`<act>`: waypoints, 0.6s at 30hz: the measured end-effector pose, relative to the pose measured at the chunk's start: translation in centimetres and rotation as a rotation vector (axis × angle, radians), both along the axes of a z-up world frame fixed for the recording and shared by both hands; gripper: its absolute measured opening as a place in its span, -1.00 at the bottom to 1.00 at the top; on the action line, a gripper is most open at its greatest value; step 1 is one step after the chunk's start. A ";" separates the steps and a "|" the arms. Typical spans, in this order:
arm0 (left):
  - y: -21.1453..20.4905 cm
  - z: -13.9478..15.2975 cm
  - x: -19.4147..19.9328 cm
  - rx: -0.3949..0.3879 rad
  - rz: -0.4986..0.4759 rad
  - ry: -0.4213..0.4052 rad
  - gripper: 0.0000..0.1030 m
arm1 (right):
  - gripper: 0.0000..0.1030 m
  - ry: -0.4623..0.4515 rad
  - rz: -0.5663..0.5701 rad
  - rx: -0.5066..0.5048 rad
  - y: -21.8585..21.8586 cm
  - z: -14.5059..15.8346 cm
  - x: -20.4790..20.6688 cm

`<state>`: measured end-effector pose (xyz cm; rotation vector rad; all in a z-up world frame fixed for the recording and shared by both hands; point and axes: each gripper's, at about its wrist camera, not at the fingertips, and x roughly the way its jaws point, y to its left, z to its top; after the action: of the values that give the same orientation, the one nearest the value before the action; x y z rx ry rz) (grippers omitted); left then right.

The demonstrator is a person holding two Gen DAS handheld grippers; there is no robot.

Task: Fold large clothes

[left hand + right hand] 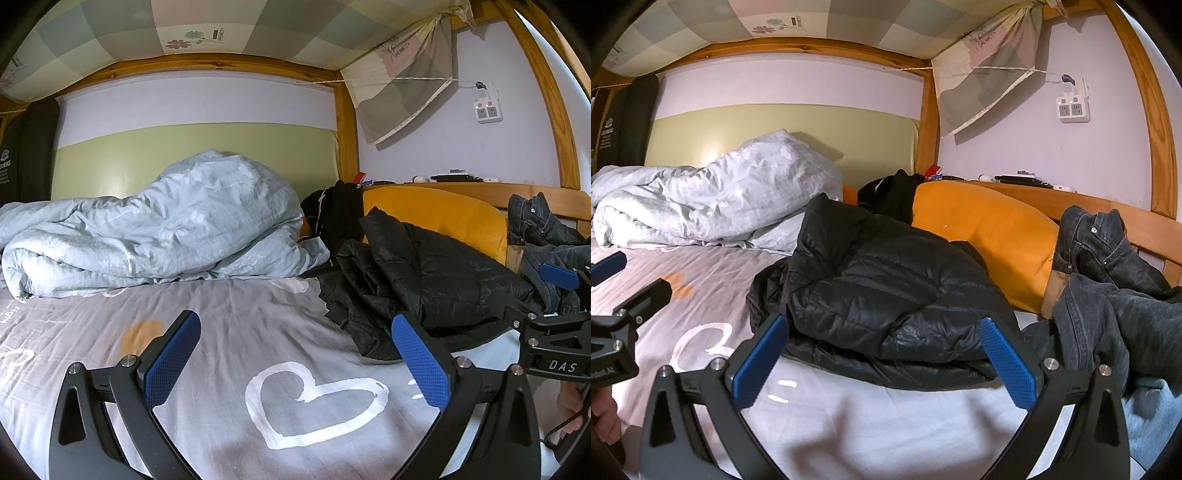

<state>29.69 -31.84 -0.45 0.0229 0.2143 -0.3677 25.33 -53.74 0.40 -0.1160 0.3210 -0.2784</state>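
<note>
Grey bedsheet printed with white hearts (229, 332) covers the bunk bed beneath both of your tools, bare across the lower frame in the left wrist view. Your left gripper (295, 358) hangs over that bare sheet with its blue pads spread wide and nothing between them. Your right gripper (882, 358) is equally wide and empty, its pads framing the near edge of the crumpled black quilted puffer jacket (886, 291), which fills the centre of the right wrist view; whether the tips touch the fabric is hard to tell.

In the left wrist view the jacket sits right of centre, beyond the left tool's right pad. It looks light, soft and slick, likely to slide and puff back, so pinch a hem, collar or sleeve seam, not the smooth padded panels.

At the right edge lie rumpled dark denim jeans (1108, 295). Behind the jacket rests a long orange pillow (982, 236); farther left is a heaped pale blue duvet (155, 229) against the wall.
</note>
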 end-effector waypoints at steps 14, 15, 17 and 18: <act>0.0 -0.1 0.0 0.001 -0.001 -0.001 1.00 | 1.00 0.002 -0.001 0.000 0.0 0.0 0.0; 0.0 0.0 0.0 0.001 -0.001 0.000 1.00 | 1.00 0.001 -0.001 0.001 0.0 0.0 0.0; 0.0 0.0 0.0 0.000 0.000 -0.001 1.00 | 1.00 0.004 -0.001 0.001 0.0 0.0 0.0; 0.0 0.0 0.0 0.000 -0.001 0.000 1.00 | 1.00 0.004 -0.001 0.002 0.0 0.0 0.0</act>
<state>29.69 -31.82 -0.47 0.0233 0.2139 -0.3683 25.32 -53.79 0.40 -0.1148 0.3251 -0.2793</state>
